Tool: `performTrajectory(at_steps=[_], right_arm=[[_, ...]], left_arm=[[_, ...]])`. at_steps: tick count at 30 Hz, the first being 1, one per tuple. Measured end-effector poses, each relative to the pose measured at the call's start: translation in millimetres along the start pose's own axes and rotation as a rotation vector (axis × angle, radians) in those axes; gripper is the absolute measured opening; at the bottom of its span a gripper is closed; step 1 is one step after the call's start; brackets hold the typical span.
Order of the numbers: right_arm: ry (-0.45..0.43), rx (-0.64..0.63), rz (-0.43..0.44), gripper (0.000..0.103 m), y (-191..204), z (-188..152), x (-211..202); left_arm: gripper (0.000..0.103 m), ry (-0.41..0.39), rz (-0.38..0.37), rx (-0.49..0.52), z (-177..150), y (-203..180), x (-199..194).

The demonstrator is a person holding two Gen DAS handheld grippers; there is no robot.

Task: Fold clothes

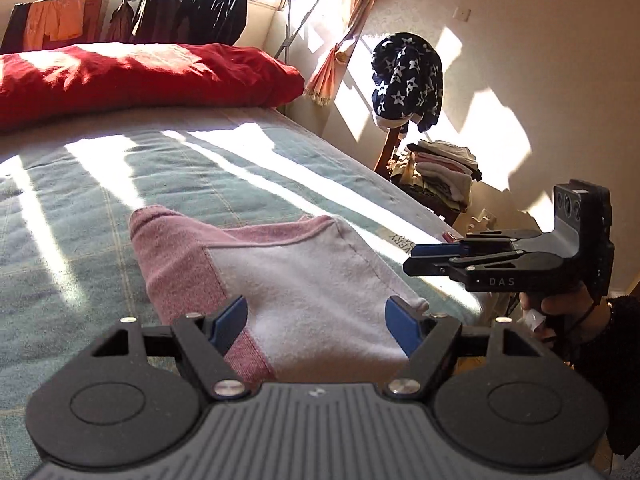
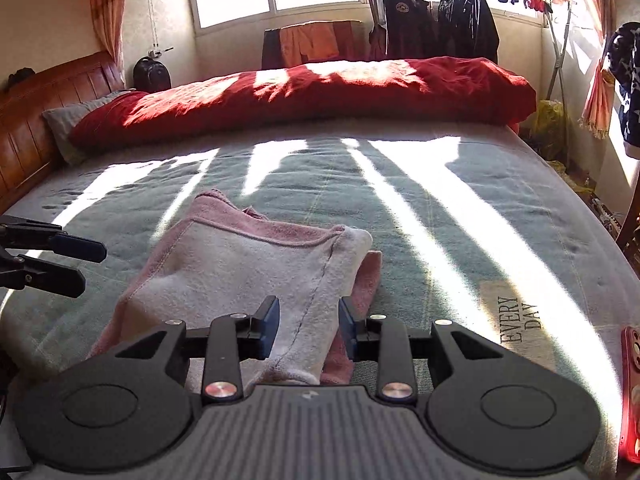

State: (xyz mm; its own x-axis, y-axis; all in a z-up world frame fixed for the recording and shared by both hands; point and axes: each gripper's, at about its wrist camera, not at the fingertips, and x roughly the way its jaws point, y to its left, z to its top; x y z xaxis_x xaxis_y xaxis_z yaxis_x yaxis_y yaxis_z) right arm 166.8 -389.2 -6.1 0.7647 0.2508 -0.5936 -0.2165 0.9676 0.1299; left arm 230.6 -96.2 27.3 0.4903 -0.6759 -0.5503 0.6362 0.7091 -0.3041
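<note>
We see the pink garment already doubled over on the bed at twelve o'clock of both spread, empty tongs, its edges uneven, so more folding may remain.

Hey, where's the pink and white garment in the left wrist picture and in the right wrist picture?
Left wrist view: the pink and white garment lies low in the centre, on the green bedspread.
Right wrist view: low and left of centre, just ahead of that camera's own fingers.
Shared landmark: the red duvet across the far side of the bed.
</note>
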Motion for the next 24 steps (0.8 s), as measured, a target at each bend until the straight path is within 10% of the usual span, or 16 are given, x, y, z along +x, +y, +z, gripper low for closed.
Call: performTrajectory(at_steps=[12,24], right_arm=[[0.039,0.051,0.038,0.037,-29,16,56],[0.051,0.019,0.201,0.044,-47,65,93]], left_arm=[[0.076,0.101,0.029,-0.044,17,63,127],[0.078,0.033,0.022,-0.088,18,63,77]])
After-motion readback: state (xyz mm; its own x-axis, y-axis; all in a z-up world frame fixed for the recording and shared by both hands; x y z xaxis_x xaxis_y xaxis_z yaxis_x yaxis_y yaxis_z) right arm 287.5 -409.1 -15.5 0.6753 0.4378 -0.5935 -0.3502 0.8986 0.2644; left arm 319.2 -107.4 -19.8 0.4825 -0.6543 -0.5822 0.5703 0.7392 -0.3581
